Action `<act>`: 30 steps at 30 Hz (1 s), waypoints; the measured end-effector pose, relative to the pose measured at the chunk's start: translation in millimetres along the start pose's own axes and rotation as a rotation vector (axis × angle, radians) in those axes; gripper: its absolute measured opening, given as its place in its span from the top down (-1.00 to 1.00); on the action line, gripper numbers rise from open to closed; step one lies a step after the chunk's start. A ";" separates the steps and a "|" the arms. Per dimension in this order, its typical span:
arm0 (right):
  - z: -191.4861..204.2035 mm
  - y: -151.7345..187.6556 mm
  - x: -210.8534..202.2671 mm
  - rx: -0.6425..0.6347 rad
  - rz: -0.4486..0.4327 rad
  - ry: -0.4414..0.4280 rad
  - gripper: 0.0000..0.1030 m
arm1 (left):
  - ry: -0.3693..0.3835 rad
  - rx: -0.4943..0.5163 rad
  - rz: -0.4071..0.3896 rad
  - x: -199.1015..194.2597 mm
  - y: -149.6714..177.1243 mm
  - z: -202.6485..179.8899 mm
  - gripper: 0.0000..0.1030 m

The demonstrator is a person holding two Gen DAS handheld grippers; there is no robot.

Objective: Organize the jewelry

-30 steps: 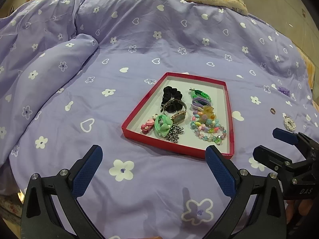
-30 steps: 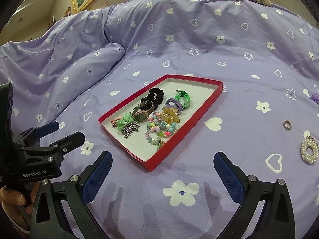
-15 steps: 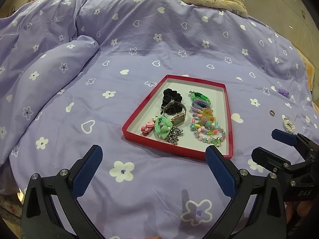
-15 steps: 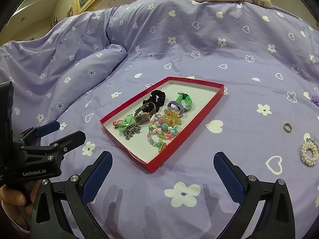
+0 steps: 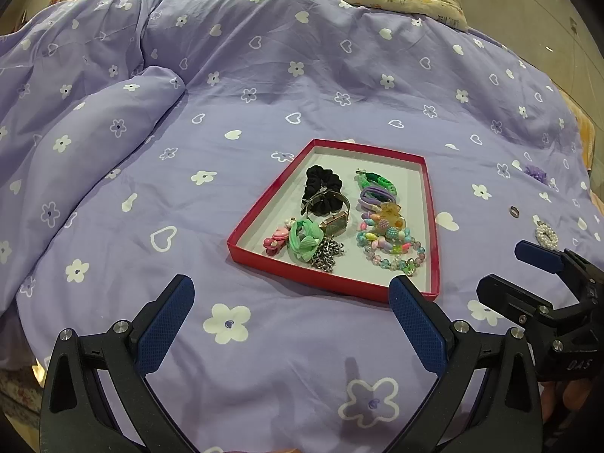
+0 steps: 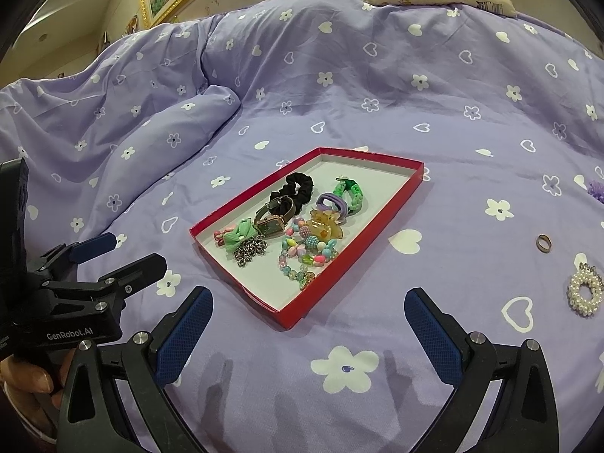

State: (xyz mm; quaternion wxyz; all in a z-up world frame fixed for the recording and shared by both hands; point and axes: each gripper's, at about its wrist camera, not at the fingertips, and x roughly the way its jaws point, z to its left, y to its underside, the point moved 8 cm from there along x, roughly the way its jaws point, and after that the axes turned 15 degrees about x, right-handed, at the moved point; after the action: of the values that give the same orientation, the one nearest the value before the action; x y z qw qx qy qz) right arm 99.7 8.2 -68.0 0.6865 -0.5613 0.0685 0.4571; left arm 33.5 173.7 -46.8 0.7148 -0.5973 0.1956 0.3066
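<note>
Both tongs are spread wide with nothing in them: the left gripper (image 5: 290, 315) hangs over the bedspread (image 5: 264, 87) just short of the near edge of the red tray (image 5: 260, 211), the right gripper (image 6: 307, 326) off the tray's near right corner. Most of the jewelry's already in the tray, but three bits sit loose on the cover toward the bed's right edge: a pearl loop (image 6: 585, 292), a small ring (image 6: 544, 243) and a purple scrunchie (image 6: 597, 188). My guess is the pearl loop is light but bumpy and a bit slippery, so I'd pinch across one side of the band, not the whole circle. The ring looks like the pain: tiny, hard, flat on soft fabric, easy to press into the quilt. The scrunchie's squishy, grab anywhere.
</note>
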 end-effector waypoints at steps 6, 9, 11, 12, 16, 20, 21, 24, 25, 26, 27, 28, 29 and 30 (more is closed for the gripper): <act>0.4 0.0 -0.2 0.000 0.000 -0.002 -0.99 | -0.002 0.000 0.001 -0.1 0.2 -0.3 -1.00; 1.1 -1.1 -1.7 -0.007 -0.006 -0.002 -0.99 | -0.005 0.000 0.001 0.7 0.7 -0.1 -1.00; 1.7 -1.9 -2.3 -0.012 -0.009 -0.002 -0.99 | -0.006 0.000 0.001 0.8 0.9 0.2 -1.00; 2.2 -2.0 -2.7 -0.013 -0.009 -0.003 -0.99 | -0.005 0.000 0.001 1.0 1.0 0.3 -1.00; 2.8 -2.7 -2.7 -0.014 -0.010 -0.004 -0.99 | -0.006 0.000 0.001 1.0 0.9 0.3 -1.00; 4.4 -1.6 -2.8 -0.017 -0.010 -0.004 -0.99 | -0.009 -0.002 0.001 1.4 1.0 0.7 -1.00; 5.0 -1.3 -2.9 -0.017 -0.010 -0.005 -0.99 | -0.009 -0.002 0.001 1.6 0.8 1.1 -1.00; 5.4 -1.1 -2.9 -0.017 -0.010 -0.004 -0.99 | -0.011 -0.004 0.002 1.7 0.7 1.3 -1.00; 5.7 -1.2 -2.7 -0.016 -0.008 -0.004 -0.99 | -0.012 -0.004 0.003 2.1 0.7 1.5 -1.00; 5.6 -1.3 -2.6 -0.016 -0.008 -0.004 -0.99 | -0.013 -0.005 0.003 1.9 1.3 1.7 -1.00; 5.8 -1.2 -2.7 -0.016 -0.008 -0.005 -0.99 | -0.014 -0.005 0.002 2.0 1.2 1.8 -1.00; 5.9 -1.3 -2.8 -0.016 -0.008 -0.005 -0.99 | -0.017 -0.005 0.003 2.4 1.3 2.1 -1.00; 6.0 -1.4 -2.8 -0.016 -0.008 -0.005 -0.99 | -0.019 -0.005 0.003 2.5 1.7 2.3 -1.00; 5.7 -1.2 -2.7 -0.016 -0.008 -0.005 -0.99 | -0.021 -0.005 0.004 2.6 2.0 2.4 -1.00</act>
State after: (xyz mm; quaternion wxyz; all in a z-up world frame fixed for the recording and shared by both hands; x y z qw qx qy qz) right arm 96.6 11.5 -63.5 0.6839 -0.5660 0.0609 0.4563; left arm 33.8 176.7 -49.5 0.7147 -0.5955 0.1887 0.3145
